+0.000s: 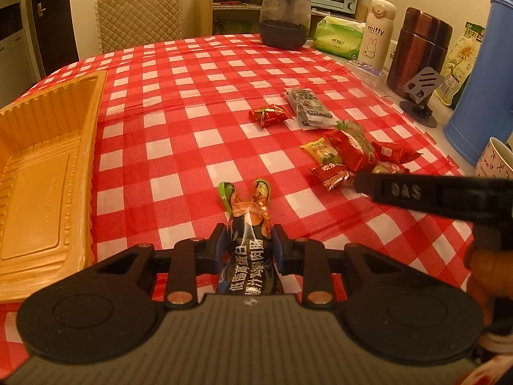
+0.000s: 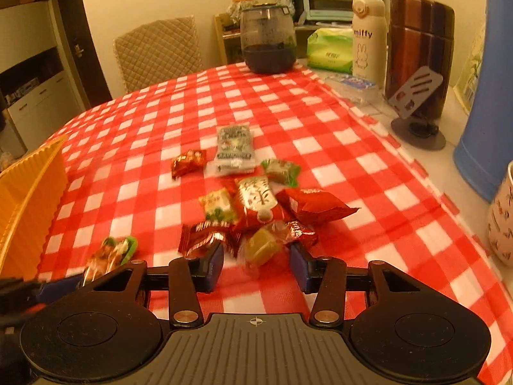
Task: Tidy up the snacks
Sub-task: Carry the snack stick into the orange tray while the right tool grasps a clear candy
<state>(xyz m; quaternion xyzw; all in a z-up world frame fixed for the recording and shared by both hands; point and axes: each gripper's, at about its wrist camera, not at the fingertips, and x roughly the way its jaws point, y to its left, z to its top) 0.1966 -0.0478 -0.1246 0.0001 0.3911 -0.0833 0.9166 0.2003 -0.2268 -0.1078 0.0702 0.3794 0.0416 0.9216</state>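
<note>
Left tool (image 1: 249, 243): fingers pinched on a dark sausage stick pack (image 1: 247, 256), crimped end pointing forward, held just above the desk (image 1: 179, 134). Gold plastic tray (image 1: 41, 173) lies to its left, near, with nothing visible in the part shown.

Right tool (image 2: 256, 266): fingers spread, nothing between them yet. It sits low at the near edge of the snack pile (image 2: 256, 208), a yellowish wrapped sweet (image 2: 261, 247) just ahead of the gap and a dark red packet (image 2: 202, 235) touching the left fingertip. This view is blurred; exact contact unclear.

Further out: small red candy (image 1: 267, 115) and a grey-green sachet (image 1: 307, 106) lie apart from the pile.

Step in hand, as I judge it: left carries one snack toward the tray while right lines up the following pick. Next move calls for swinging left over the tray and releasing; right needs to centre on a single wrapper, or it may nip two.
</note>
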